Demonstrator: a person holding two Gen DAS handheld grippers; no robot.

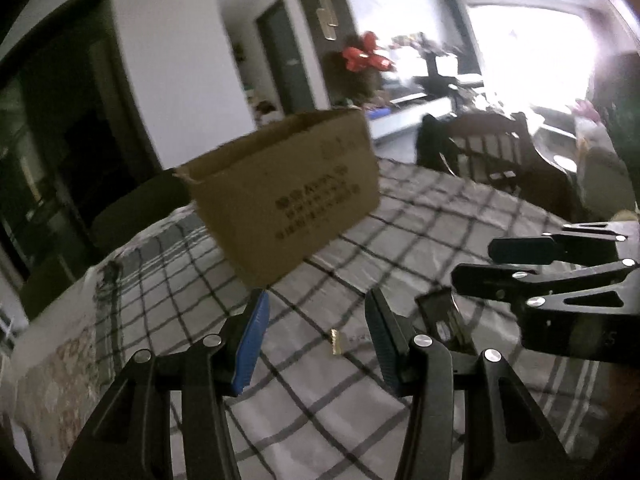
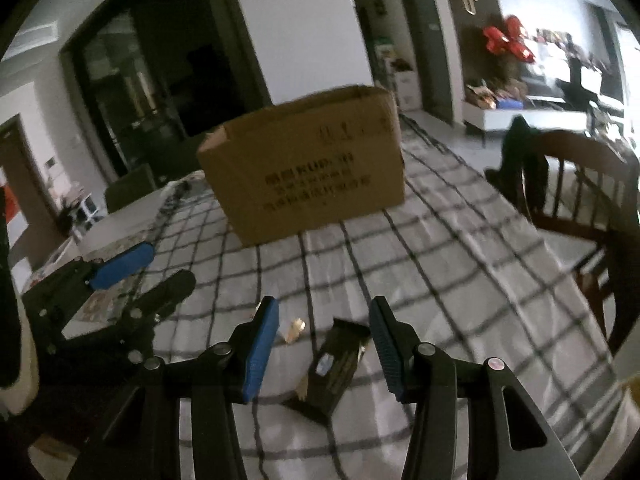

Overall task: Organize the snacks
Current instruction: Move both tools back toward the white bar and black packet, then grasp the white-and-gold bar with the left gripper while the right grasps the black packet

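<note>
— Snack packet [image 2: 334, 372], dark, lay flat on the checked tablecloth [image 2: 460, 272], did it not?

— It did. In the right wrist view it sat low between the right gripper's [image 2: 324, 322] two fingers, nearer the right-hand one, with neither blue pad touching it. Its long axis ran from the near left up to the far right, the notched far end pointing roughly toward the cardboard box [image 2: 308, 168]. A pale label showed on its upper face.

— And the small golden piece?

— A little gold wrapper [image 2: 294, 330] lay just beside the packet, to its left, apart from it. The left wrist view showed the same wrapper [image 1: 335, 342] between the left gripper's [image 1: 316, 320] fingers, untouched, with the dark packet [image 1: 442, 316] off to the right, partly hidden behind the finger.

— How did the jaws stand?

— Both pairs stood parted, with tablecloth visible in each gap. Neither gripped anything. No earlier view was at hand to compare.

— Where were the two tools against each other?

— Side by side, near one another. The left gripper [image 2: 140, 276] came in at the left edge of the right wrist view; the right gripper [image 1: 520, 264] came in at the right edge of the left wrist view.

— And farther out?

— The box stood upright and open-topped on the cloth, well beyond the packet, dark print on its near face. A wooden chair [image 2: 580, 208] stood at the table's right side. Red flowers [image 2: 506, 38] showed blurred against the far wall.
</note>
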